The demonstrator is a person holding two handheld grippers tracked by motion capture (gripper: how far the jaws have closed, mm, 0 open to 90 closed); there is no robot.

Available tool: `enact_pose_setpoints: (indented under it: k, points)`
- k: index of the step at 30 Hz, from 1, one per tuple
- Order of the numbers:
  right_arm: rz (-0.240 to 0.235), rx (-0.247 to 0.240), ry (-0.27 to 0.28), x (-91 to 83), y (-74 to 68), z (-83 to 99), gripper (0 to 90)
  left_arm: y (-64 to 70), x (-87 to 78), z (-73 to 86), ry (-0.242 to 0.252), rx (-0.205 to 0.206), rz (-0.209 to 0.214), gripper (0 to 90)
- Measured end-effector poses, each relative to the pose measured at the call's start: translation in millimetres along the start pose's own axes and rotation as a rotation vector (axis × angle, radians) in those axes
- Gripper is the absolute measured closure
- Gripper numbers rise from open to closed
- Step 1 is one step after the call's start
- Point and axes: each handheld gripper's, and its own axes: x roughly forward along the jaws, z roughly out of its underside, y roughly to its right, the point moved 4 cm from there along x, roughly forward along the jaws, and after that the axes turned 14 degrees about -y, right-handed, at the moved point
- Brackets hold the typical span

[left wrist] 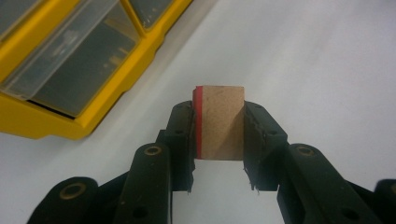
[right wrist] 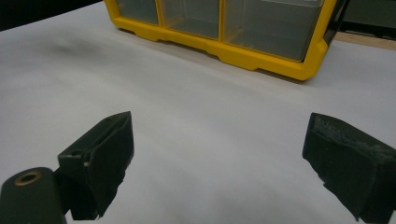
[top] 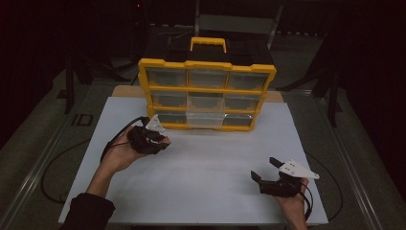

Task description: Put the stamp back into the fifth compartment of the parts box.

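Operator: Status of my left gripper (left wrist: pixel 218 140)?

Manual: Your left jaws are closed on a block (left wrist: pixel 220 122), one pad on each side. In the left gripper view the block is plain brown with a thin red face on one side, and it stands up above the jaw tips. In the high view your left hand (top: pixel 119 154) holds the gripper (top: pixel 152 142) over the white table (top: pixel 210 167), just in front of the cabinet's (top: pixel 207 88) lower left corner.

Operator: Is the block touching the table?

Manual: That cannot be told from these views. The block's lower edge sits between the jaws, with white surface behind it.

Operator: And my right gripper (right wrist: pixel 217 163)?

Manual: Your right jaws are spread wide with nothing between them. In the high view the gripper (top: pixel 268 170) is near the table's front right, well apart from the left one, and your right hand (top: pixel 293 201) comes in from the bottom edge.

Operator: Where is the cabinet?

Manual: It stands at the far side of the table: a yellow frame with a yellow handle (top: pixel 208 44) on top and three rows of three clear drawers. The bottom middle drawer (top: pixel 205 120) sticks out slightly from the frame. In the right gripper view the bottom row (right wrist: pixel 219 18) lies ahead of your open jaws.
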Motion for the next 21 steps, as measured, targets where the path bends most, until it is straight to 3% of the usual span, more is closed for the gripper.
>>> enact_pose_setpoints:
  k: [21]
  points:
    - [-0.004, 0.002, -0.007, 2.1, -0.3, 0.1, 8.9, -14.0, -22.4, -14.8, 0.04, -0.019, -0.025, 66.5]
